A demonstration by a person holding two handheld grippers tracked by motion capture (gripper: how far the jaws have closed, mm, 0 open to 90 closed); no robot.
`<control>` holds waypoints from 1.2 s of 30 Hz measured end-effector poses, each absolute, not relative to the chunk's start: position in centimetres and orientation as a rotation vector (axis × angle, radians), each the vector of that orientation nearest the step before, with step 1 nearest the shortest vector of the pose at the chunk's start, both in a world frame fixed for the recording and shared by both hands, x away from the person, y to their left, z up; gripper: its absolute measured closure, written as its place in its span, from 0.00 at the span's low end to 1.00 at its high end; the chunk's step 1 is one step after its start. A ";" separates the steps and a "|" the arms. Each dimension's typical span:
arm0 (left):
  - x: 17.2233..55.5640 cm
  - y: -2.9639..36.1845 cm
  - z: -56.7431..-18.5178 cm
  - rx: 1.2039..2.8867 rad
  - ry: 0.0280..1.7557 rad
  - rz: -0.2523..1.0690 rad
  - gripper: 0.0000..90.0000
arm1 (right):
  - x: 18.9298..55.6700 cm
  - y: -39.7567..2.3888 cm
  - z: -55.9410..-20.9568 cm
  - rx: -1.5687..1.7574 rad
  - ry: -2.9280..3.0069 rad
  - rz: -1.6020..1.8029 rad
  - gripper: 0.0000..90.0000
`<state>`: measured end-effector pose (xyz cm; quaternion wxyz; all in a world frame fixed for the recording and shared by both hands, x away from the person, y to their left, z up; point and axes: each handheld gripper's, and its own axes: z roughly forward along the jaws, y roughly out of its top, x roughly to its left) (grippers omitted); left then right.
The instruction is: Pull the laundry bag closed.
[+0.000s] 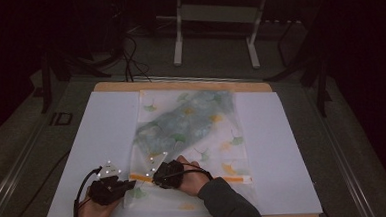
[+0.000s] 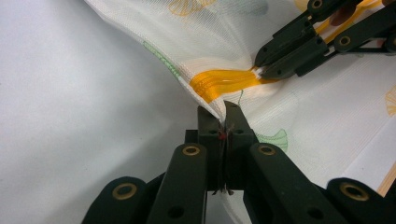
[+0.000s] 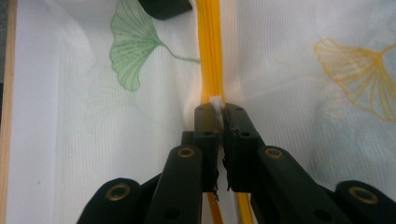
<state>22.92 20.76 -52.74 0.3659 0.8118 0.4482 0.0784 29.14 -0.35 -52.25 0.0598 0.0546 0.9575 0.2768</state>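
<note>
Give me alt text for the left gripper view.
The left tongs are shut on the edge of a white mesh bag printed with leaves, just below its orange zipper. The right tongs pinch the zipper's white pull farther up.

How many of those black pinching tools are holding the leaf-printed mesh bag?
2. The left gripper pinches the bag's near left edge, by the end of the orange zipper. The right gripper sits just beside it, clamped on the white zipper pull.
</note>
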 end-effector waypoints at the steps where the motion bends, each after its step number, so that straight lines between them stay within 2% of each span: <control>1: 22.9 20.8 -52.7 2.088 1.152 0.203 0.98 | 29.1 -0.5 -52.2 0.168 2.897 0.837 0.94; 36: 22.9 21.0 -52.7 2.085 1.159 0.199 0.98 | 29.0 -3.2 -51.7 0.151 2.897 0.706 0.95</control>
